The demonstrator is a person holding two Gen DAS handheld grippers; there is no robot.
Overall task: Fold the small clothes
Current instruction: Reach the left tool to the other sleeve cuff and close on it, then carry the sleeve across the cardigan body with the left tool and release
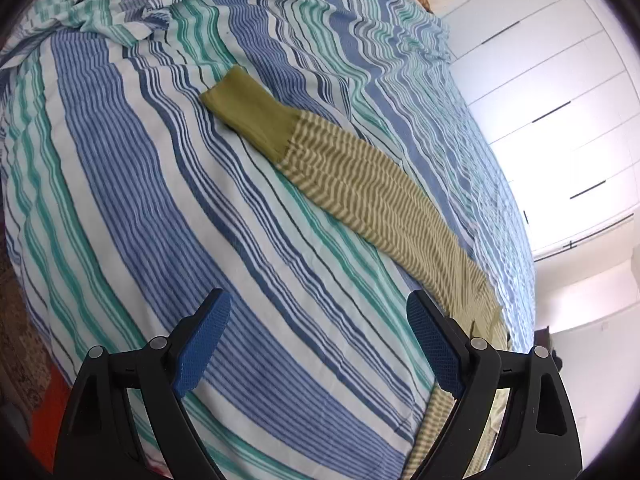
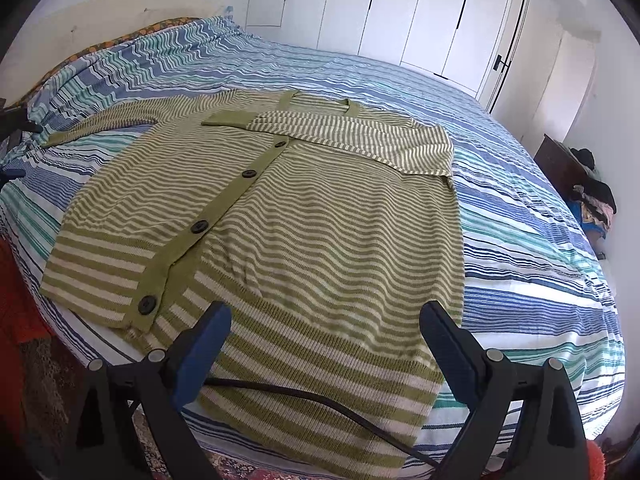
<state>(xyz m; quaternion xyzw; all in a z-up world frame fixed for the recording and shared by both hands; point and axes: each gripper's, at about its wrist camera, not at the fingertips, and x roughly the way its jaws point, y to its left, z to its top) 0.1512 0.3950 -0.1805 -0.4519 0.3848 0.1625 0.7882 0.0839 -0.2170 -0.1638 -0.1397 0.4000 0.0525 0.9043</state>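
The cardigan (image 2: 280, 216) lies flat on the bed (image 2: 520, 240), straight ahead of the right gripper (image 2: 326, 344), its hem nearest the fingers. One sleeve (image 2: 352, 136) is folded across the chest, far ahead. The other sleeve (image 1: 360, 184) stretches out ahead and right of the left gripper (image 1: 320, 344).

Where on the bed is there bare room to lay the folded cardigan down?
Bare bedspread lies right of the cardigan, toward the wardrobe doors, and beyond its collar. Left side is crowded: the outstretched sleeve crosses it, with bunched cover behind.
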